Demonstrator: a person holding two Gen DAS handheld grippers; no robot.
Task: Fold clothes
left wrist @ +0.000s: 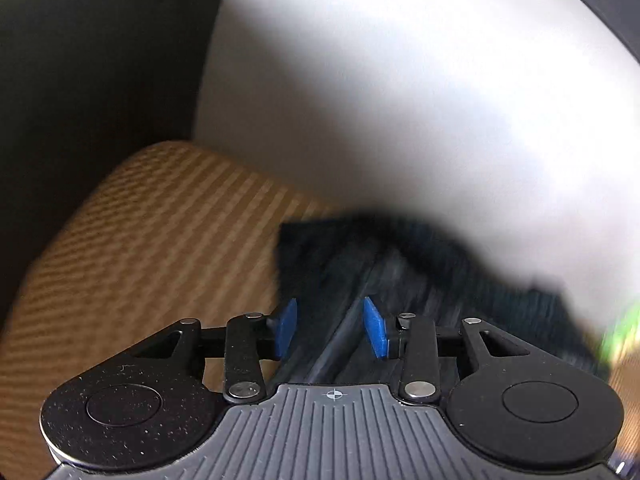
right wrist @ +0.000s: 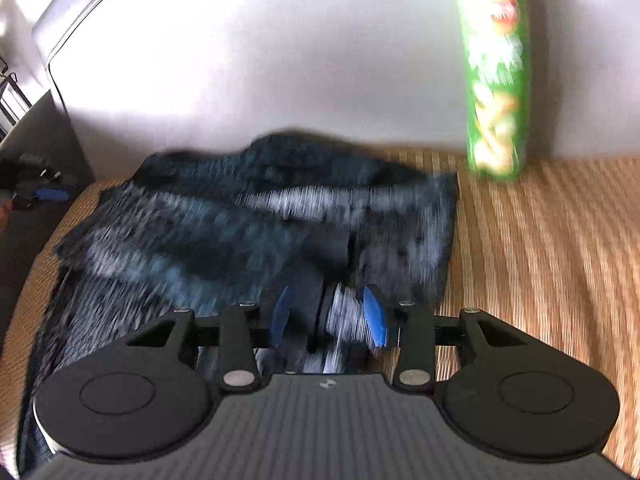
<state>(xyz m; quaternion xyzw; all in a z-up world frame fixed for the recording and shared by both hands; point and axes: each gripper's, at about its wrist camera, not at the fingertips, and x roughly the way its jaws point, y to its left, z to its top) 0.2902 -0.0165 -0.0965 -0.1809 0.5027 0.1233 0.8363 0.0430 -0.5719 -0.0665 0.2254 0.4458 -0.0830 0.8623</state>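
Background: a tan woven mat (right wrist: 540, 260) with fine stripes covers the counter, meeting a plain white wall (right wrist: 280, 40) (brightly lit, softly shadowed); a dark surface (left wrist: 80, 80) adjoins the wall at left.

Motion blur is smearing the dark garment (right wrist: 256, 216), its weave unreadable, in both wrist views. The green snack can (right wrist: 496, 72) is running past the top edge (label too blurred to read), showing as a green smudge (left wrist: 622, 332) at left view's edge.
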